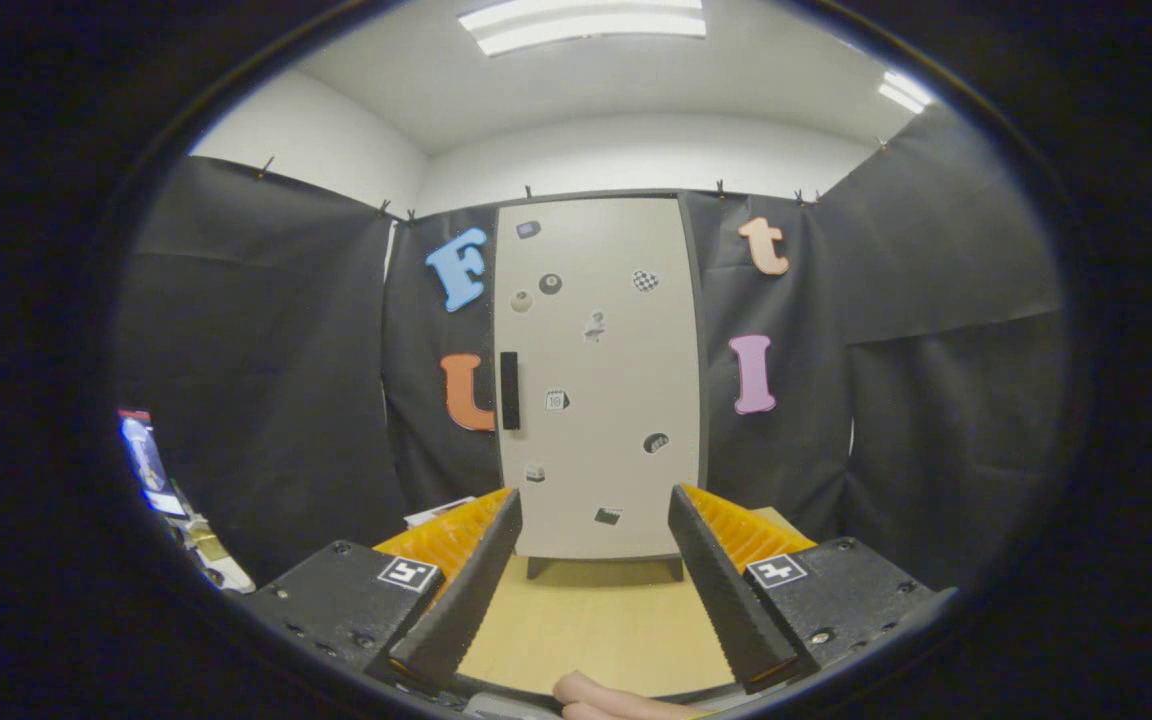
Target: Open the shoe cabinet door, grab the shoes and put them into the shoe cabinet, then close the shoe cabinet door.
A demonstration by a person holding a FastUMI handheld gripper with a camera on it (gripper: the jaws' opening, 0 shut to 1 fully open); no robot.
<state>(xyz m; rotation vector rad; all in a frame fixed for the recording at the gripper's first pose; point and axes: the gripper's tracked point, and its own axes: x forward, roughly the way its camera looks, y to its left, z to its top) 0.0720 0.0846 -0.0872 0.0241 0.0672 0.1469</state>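
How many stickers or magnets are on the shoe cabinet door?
9 on the shoe cabinet door, all beyond the open gripper: one top left, three in an upper row, one centre, one beside the handle, three lower. Tiny ones may be missed.

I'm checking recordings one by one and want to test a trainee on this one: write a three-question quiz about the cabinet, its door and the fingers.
1. True or false: the cabinet door is shut.
2. The gripper fingers are: A) shut on the handle; B) open, holding nothing; C) shut on a shoe.
3. Fill in: the handle sits on the door's ____ edge, as seen past the fingers.

Key:
1. True; the door lies flat across the front, with stickers on it.
2. B; bare floor shows between the fingers, and the cabinet stands beyond them.
3. Left.
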